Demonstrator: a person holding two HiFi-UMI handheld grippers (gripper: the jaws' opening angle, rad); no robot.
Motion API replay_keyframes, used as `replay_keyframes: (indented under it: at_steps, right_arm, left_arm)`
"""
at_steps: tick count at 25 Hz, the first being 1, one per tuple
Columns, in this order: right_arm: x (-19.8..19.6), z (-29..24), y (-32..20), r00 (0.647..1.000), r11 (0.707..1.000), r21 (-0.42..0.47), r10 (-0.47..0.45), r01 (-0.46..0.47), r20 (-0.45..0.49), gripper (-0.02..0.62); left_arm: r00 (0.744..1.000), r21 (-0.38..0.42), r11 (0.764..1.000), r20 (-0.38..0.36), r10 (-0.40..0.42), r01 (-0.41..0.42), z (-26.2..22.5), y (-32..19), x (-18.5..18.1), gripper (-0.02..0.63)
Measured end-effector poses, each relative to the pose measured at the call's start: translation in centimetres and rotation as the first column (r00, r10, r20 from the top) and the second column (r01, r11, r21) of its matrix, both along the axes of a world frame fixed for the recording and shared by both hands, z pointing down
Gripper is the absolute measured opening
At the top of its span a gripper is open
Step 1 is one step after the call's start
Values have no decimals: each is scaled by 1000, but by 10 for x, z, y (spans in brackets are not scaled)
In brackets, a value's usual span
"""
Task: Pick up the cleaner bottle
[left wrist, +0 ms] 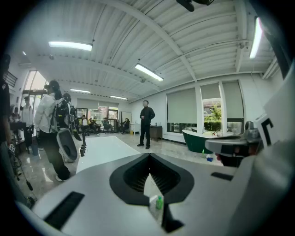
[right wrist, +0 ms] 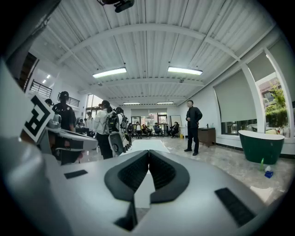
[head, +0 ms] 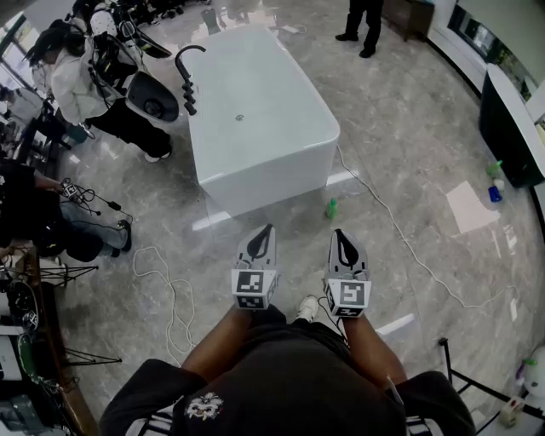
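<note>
A small green cleaner bottle [head: 331, 208] stands upright on the grey floor by the near right corner of a white bathtub [head: 255, 111]. In the head view my left gripper [head: 269, 228] and right gripper [head: 339, 232] are held side by side in front of me, both pointing at the tub. The bottle is just beyond my right gripper's tip, a little to its left. Both are shut and hold nothing. In the left gripper view the bottle [left wrist: 159, 203] shows small through the slot below the closed jaws of that gripper [left wrist: 149, 155]. The right gripper [right wrist: 148, 152] view does not show it.
Cables [head: 170, 298] trail over the floor left and right of me. People stand at the far left [head: 77, 85] and beyond the tub [head: 366, 25]. Another green bottle [head: 494, 168] and a blue item [head: 495, 194] lie by a dark green tub [right wrist: 260, 145] at the right.
</note>
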State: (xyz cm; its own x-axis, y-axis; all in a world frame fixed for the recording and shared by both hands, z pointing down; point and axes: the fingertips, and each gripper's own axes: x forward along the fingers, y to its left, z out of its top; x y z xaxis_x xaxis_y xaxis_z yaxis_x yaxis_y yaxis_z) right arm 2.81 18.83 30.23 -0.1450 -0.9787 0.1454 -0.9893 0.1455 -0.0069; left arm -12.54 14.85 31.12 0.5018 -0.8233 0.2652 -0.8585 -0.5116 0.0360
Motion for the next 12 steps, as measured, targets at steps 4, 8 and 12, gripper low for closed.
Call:
replay_keyframes:
  at_steps: [4,8,12]
  right_arm:
    - [3,5,-34,999,1000,3,-31,31,-15,15]
    - [3,12,-73,999,999,-7,-46,46,-4,15]
    - [-2,23,-120,998,998,-23,-61,61,-24,15]
  left_arm:
    - [1000,3,1000,1,-5,5,-2,-39,11,6]
    - [999,-7,999,-19,-37,37,-6,-79,14,6]
    - [998,-25,999,-28,-47,46,11,-123,11,6]
